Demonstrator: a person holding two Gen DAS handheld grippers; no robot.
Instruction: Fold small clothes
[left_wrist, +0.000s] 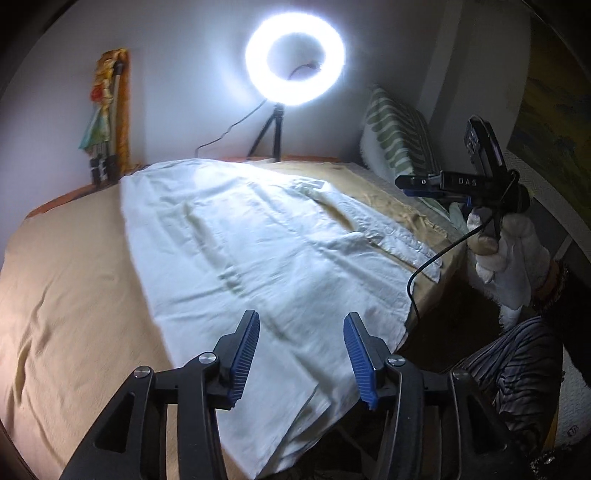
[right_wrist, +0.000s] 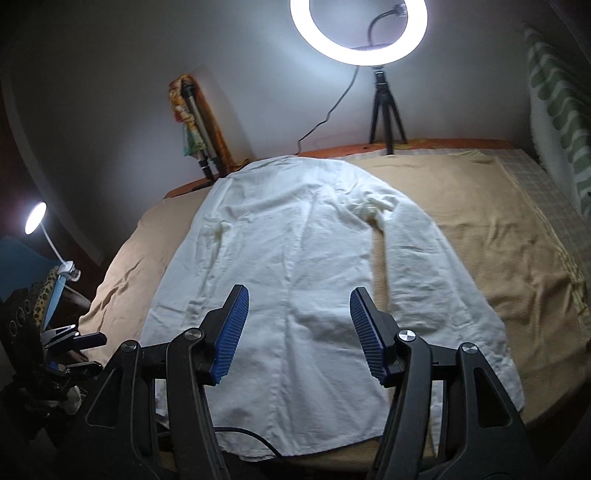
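White cotton, light and limp by the look of it: the shirt (right_wrist: 295, 266) is seen spread flat along the middle of the bed (right_wrist: 517, 258), hem at the near edge. Both the left claw (left_wrist: 301, 354) and right claw (right_wrist: 299, 332) are held apart and empty above it; a pinch at the hem corners or sleeve cuff is judged best, since it will sag.

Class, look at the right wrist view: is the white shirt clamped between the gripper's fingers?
No, the right gripper is open above the white shirt.

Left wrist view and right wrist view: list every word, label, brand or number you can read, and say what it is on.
"DAS": white letters on the black body of the right gripper, left wrist view.
Grey mark on the white shirt near its collar: too blurred to read.
Right wrist view: no readable text.
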